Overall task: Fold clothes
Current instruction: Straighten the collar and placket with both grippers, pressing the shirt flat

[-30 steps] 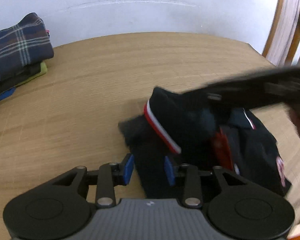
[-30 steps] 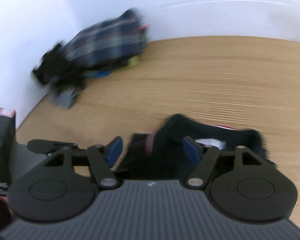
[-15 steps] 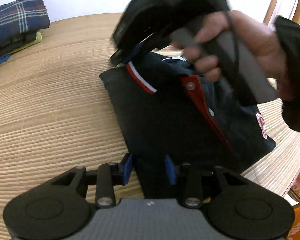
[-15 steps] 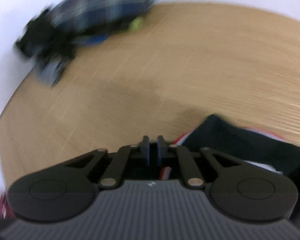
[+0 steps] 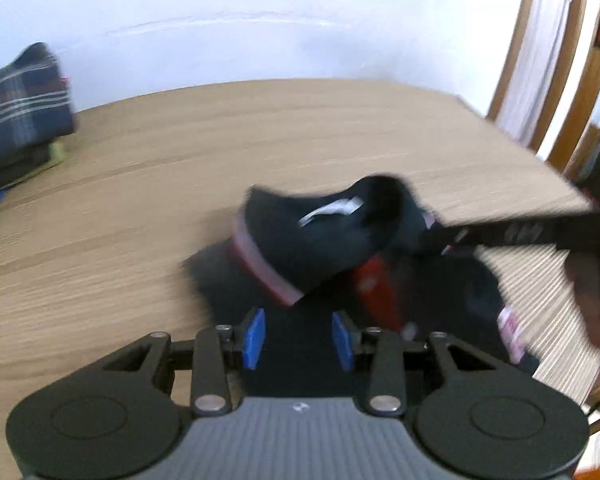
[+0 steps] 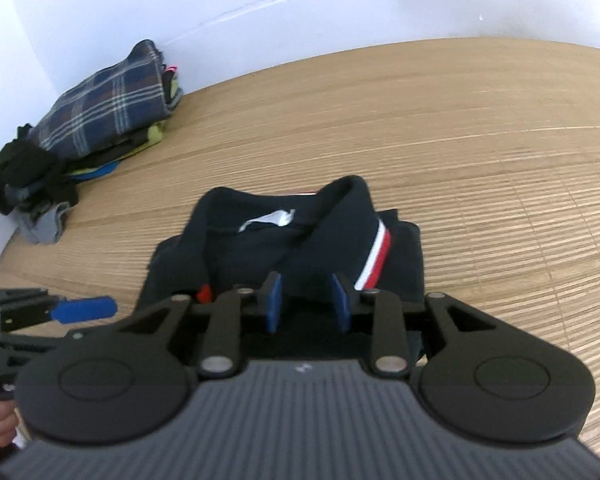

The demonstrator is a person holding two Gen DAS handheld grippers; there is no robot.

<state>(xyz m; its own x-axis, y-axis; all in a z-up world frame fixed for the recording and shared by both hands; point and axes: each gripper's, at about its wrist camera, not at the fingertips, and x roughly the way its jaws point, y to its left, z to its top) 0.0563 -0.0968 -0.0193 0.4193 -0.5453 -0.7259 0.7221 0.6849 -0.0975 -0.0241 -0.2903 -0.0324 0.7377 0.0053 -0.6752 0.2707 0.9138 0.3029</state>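
A folded dark navy polo shirt (image 6: 300, 236) with a red-and-white striped collar edge lies on the wooden table (image 6: 480, 128). It also shows, blurred, in the left wrist view (image 5: 320, 240). My left gripper (image 5: 298, 338) is open, its blue pads either side of the shirt's near edge. My right gripper (image 6: 306, 300) is open over the shirt's near side, just behind the collar. In the left wrist view the right gripper (image 5: 512, 232) reaches in from the right at the collar.
A stack of folded clothes topped by a blue plaid shirt (image 6: 104, 116) sits at the far left by the white wall, with a dark crumpled garment (image 6: 28, 176) beside it. A wooden door frame (image 5: 540, 80) stands beyond the table's right edge.
My right gripper, shut half a second ago, has opened and pulled back from the collar to the shirt's near side. The left gripper has lowered again to the shirt's edge.
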